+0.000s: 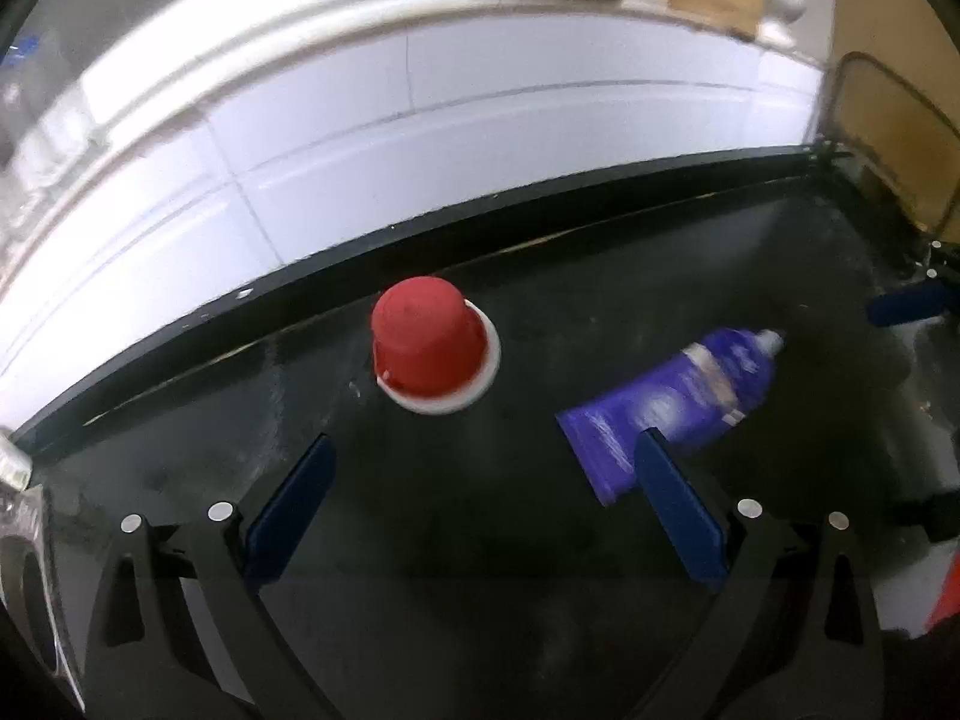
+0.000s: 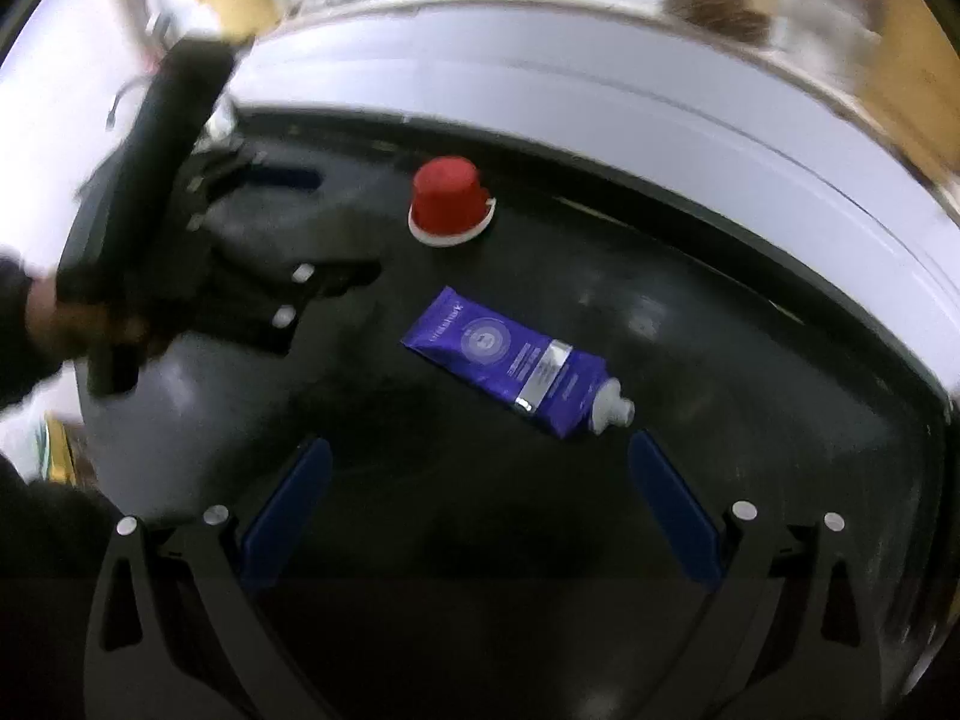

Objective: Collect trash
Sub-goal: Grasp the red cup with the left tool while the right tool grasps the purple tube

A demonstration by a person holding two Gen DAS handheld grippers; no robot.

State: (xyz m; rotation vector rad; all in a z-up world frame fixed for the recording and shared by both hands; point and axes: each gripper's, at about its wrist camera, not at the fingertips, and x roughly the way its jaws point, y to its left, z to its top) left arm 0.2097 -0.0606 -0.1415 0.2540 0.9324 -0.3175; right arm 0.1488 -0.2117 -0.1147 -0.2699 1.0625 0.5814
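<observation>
A red cup (image 1: 429, 345) stands upside down on its white rim on the black tabletop (image 1: 456, 528), just ahead of my open left gripper (image 1: 483, 450). A purple tube (image 1: 672, 405) with a white cap lies to its right, its flat end touching my left gripper's right finger (image 1: 678, 510). In the right wrist view the red cup (image 2: 447, 195) sits farther back and the purple tube (image 2: 510, 360) lies flat ahead of my open right gripper (image 2: 480, 450). The left gripper (image 2: 336, 228) shows at left, blurred, held by a hand (image 2: 72, 324).
A white tiled floor (image 1: 360, 120) lies beyond the table's far edge (image 1: 480, 204). A wire-framed object (image 1: 888, 138) stands at the table's far right corner. The right gripper's blue fingertip (image 1: 906, 306) pokes in at the right. A shiny object (image 1: 18, 516) sits at the left edge.
</observation>
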